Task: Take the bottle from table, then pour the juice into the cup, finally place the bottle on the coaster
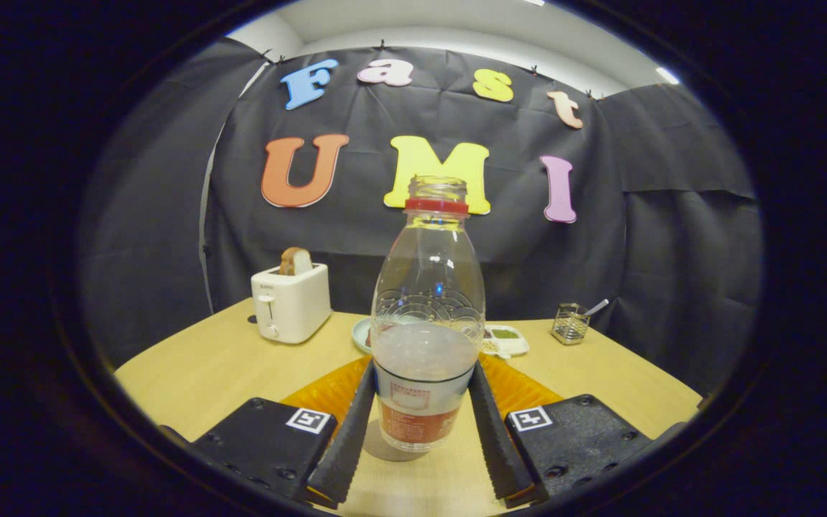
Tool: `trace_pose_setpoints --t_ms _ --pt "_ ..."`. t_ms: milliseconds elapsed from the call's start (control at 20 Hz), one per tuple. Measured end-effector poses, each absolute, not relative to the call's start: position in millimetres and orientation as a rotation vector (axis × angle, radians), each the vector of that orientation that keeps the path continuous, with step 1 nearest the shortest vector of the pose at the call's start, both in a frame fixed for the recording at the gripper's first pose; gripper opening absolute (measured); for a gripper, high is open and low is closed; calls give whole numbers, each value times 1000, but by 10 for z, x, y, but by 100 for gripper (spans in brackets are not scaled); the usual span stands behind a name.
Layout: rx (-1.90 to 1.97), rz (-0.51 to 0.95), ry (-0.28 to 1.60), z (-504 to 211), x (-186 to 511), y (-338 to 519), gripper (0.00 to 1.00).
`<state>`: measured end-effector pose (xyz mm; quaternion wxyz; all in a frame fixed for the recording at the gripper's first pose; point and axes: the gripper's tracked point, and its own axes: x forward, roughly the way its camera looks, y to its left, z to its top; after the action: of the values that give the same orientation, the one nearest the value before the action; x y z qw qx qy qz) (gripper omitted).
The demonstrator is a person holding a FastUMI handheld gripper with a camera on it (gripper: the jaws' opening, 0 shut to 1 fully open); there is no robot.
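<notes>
Bottle [428, 316] stands upright on tabletop [198, 373] at frame centre, long axis vertical, open neck up, its lower body clamped between both fingers of the closed hand-held gripper [421, 424].

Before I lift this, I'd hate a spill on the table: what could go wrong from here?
1. The bottle has no cap, so any tilt on the way up could slosh liquid out early.
2. The gripper has its fingers pressed low on the bottle, at the label; the tall body above may tip.
3. The bottle is clear and smooth, so it might slip.
</notes>
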<state>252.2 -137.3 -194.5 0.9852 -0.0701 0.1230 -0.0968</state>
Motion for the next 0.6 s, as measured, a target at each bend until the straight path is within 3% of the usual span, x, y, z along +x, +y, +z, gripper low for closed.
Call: trace_pose_setpoints --t_ms 600 --pt "-136 -154 285 -2543 2882 -1354 79"
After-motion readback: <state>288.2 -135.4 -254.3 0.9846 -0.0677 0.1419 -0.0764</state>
